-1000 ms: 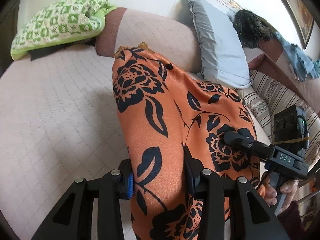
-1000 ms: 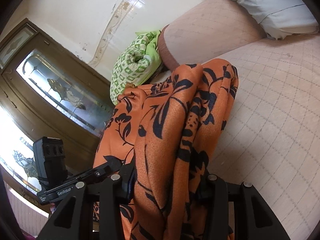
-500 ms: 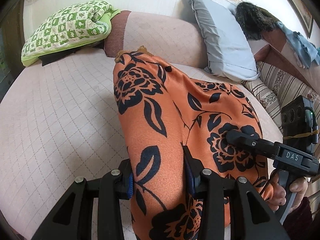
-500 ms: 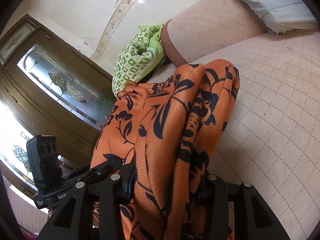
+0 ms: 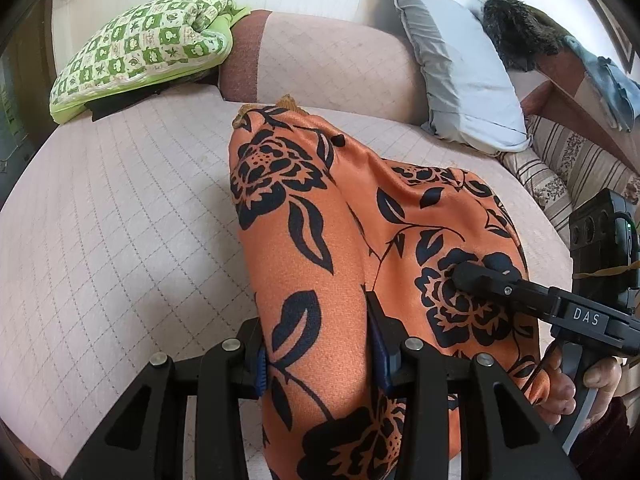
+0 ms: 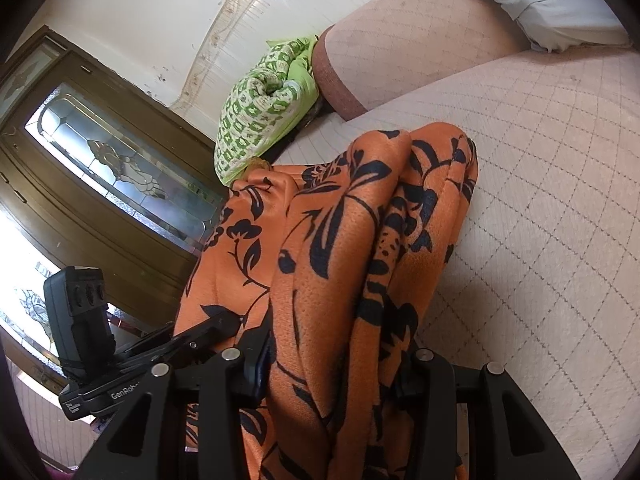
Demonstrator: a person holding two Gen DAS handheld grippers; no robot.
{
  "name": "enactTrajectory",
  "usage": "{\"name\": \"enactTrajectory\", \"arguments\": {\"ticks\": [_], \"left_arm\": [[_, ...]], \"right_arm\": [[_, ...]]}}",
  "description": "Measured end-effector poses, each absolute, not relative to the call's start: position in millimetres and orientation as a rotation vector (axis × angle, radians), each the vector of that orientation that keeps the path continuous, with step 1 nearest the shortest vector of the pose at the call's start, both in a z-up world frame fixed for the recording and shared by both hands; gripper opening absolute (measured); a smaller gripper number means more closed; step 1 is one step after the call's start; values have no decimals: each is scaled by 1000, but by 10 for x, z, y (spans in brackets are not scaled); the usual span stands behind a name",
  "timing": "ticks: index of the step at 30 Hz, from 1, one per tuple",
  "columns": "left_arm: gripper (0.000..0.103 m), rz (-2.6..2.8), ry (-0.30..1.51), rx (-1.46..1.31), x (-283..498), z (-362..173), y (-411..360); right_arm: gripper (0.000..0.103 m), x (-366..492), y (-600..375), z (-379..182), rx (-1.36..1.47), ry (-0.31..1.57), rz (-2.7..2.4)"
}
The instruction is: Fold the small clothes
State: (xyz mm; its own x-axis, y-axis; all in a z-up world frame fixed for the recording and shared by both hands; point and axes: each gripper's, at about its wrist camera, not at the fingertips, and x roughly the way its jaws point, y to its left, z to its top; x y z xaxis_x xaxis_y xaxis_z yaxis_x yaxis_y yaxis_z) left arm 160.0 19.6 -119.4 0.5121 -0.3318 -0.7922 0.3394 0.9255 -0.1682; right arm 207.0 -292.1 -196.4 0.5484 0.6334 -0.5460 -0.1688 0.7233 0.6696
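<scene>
Holding the cloth (image 5: 316, 280) up off the couch (image 5: 112, 220) by its near edge, the left gripper (image 5: 318, 356) has both fingers clamped on the orange floral fabric, which runs away from the lens and drapes down toward the cushion. My guess is it's kept taut like that so a fold can go in straight. Off to the right the right gripper (image 5: 476, 280) pokes in from the side with its tip against the cloth, and the hand (image 5: 576, 392) is wrapped round its handle, low and level.

Over in the right view, the right gripper's fingers are pinched on a bunched, layered edge of the cloth (image 6: 360, 260), most of it hanging just above the couch (image 6: 540, 220). The left gripper (image 6: 224, 324) comes in from the left, tip touching the fabric.
</scene>
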Motion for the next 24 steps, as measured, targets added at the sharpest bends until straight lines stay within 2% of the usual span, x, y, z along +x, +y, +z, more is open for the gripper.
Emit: {"name": "enactTrajectory", "arguments": {"ticks": [24], "left_arm": [[42, -308, 991, 18, 1684, -1252, 206]], "right_arm": [[46, 2406, -2641, -2182, 548, 904, 483]]}}
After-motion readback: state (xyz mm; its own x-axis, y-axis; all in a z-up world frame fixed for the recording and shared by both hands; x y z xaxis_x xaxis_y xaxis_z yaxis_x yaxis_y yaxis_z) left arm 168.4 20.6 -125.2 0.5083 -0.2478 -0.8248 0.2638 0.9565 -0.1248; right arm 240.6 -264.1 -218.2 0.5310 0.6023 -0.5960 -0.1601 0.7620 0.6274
